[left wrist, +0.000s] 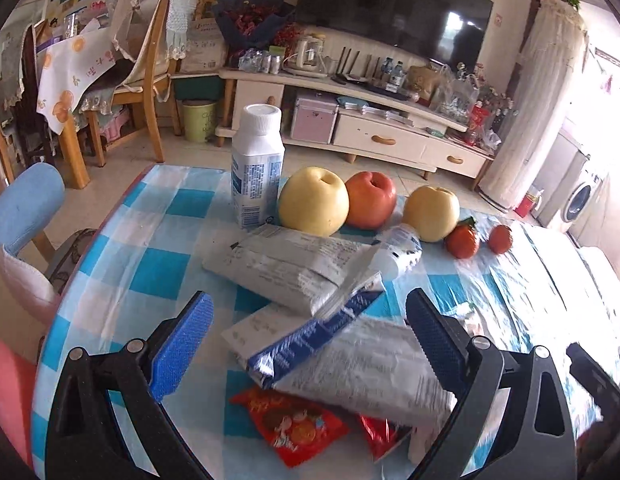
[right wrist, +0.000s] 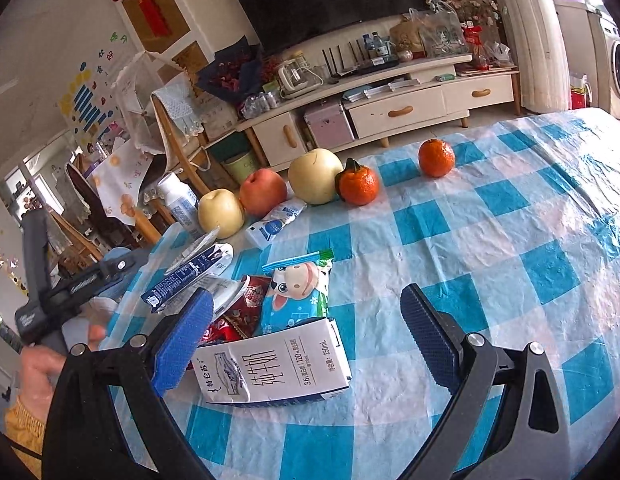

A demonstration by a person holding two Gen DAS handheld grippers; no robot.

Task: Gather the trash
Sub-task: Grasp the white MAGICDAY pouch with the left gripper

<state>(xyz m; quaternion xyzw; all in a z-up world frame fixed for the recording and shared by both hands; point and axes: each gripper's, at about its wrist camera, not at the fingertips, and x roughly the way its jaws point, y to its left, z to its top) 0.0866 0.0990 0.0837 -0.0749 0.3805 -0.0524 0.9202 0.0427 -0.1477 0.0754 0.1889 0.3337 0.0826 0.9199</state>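
Both tools, left (left wrist: 310, 328) and right (right wrist: 306, 328), hover with fingers apart over flattened milk cartons (right wrist: 270, 364) and wrappers (left wrist: 294, 420) on the desk (right wrist: 509, 248), seemingly poised to gather trash.

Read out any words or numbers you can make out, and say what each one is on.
"250mL": flattened milk carton, printed near its edge.
"3.6": same carton, beside small Chinese print.
"120": same line.
Large Chinese characters on the carton: legible as print, not transcribed.
White bottle, grey wrappers: print too blurred.

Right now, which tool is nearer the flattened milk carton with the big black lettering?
Right. The right tool hangs open straddling the flattened milk carton; the left tool sits open farther left, over other wrappers.
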